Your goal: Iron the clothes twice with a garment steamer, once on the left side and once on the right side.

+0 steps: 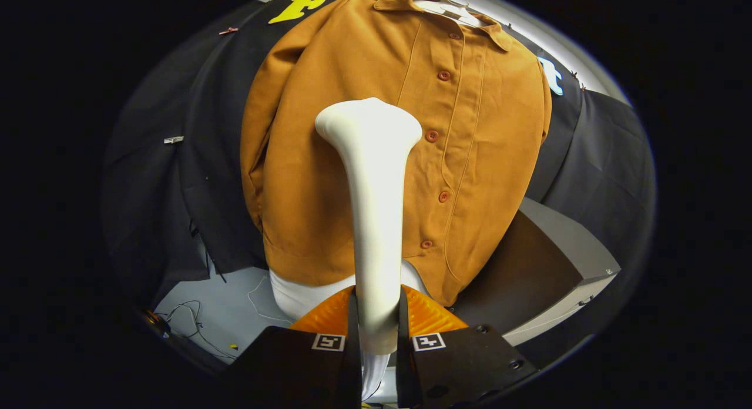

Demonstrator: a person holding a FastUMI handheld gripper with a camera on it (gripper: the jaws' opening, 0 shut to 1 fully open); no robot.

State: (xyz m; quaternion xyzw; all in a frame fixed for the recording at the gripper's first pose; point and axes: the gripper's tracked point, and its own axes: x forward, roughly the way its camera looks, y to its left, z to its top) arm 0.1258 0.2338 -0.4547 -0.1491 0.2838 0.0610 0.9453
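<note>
Two fingers of the tongs (376,338) press on the handle of a white garment steamer (371,180) from either side, so the tongs are clamped on it. The steamer rises straight ahead from between the fingers, and its wide head lies over the left half of a brown shirt (405,144), just left of the button row (437,162). Whether the head touches the cloth cannot be told. The shirt hangs buttoned on a hanger (449,8) against the black booth wall (176,180), collar at the far top and hem near the fingers. A white garment (294,294) shows below the hem. To the right, beyond the shirt's edge, stands a grey table (564,262) with a dark top. Thin cables (194,324) lie on the pale floor (229,303) at the near left.
</note>
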